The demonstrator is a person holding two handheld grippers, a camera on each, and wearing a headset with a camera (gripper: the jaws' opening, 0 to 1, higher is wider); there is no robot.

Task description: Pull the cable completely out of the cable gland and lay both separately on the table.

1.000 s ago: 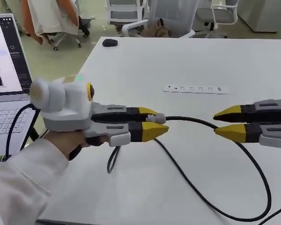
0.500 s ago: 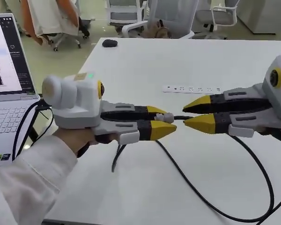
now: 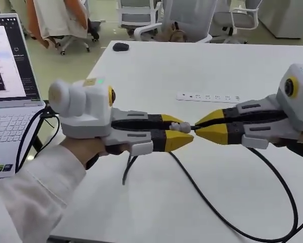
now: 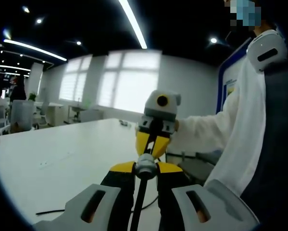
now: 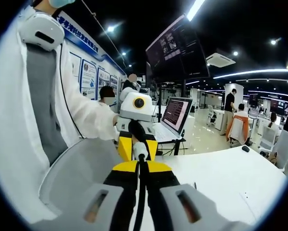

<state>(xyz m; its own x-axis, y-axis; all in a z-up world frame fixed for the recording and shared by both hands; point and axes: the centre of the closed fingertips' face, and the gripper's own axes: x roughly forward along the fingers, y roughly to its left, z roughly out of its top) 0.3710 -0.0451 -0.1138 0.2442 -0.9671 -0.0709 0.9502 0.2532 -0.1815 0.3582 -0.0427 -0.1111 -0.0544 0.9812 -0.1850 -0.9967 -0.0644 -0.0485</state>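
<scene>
Cable gland [image 3: 180, 127] pinched in left gripper [image 3: 185, 130] tips above table [image 3: 191, 66], right gripper [image 3: 197, 128] clamped on cable [image 3: 217, 212] just beside it, slack looping toward near edge, open tabletop beyond.

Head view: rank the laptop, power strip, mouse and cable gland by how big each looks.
1. laptop, though cut off by the frame.
2. power strip.
3. cable gland and mouse: they look about alike; the mouse lies farther off, so unranked.
</scene>
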